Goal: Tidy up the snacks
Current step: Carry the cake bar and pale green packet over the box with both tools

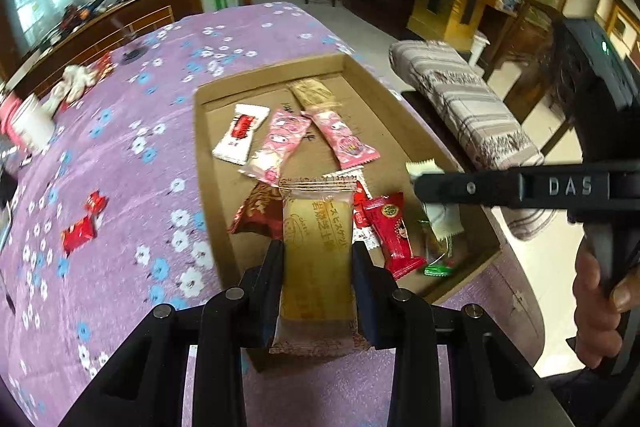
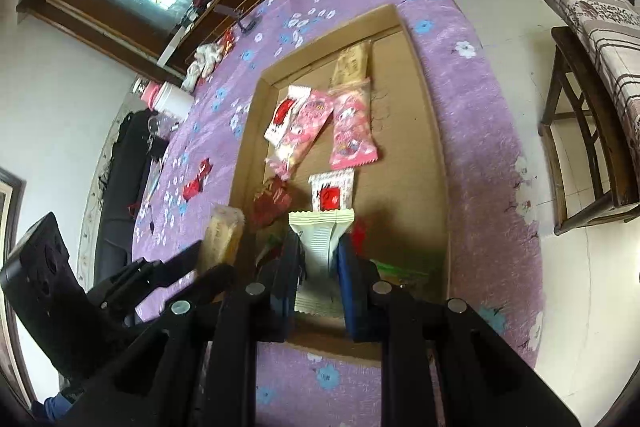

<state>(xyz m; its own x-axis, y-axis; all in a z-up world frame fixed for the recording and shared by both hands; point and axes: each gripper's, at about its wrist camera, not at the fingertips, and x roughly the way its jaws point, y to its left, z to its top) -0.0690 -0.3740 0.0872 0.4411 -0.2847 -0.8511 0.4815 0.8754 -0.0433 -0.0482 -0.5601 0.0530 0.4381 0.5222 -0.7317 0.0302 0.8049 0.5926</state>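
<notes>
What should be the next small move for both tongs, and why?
Probably lower and release: the left tongs grip a yellow packet and the right tongs a white packet, both above the cardboard tray holding other snacks.

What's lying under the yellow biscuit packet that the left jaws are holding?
Under the yellow biscuit packet, a dark red wrapper and a red packet lie in the cardboard tray; anything directly beneath is covered.

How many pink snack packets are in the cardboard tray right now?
2. Both lie side by side mid-tray: the left pink packet and the right pink packet. Others could be hidden under the pile nearer the tools.
</notes>
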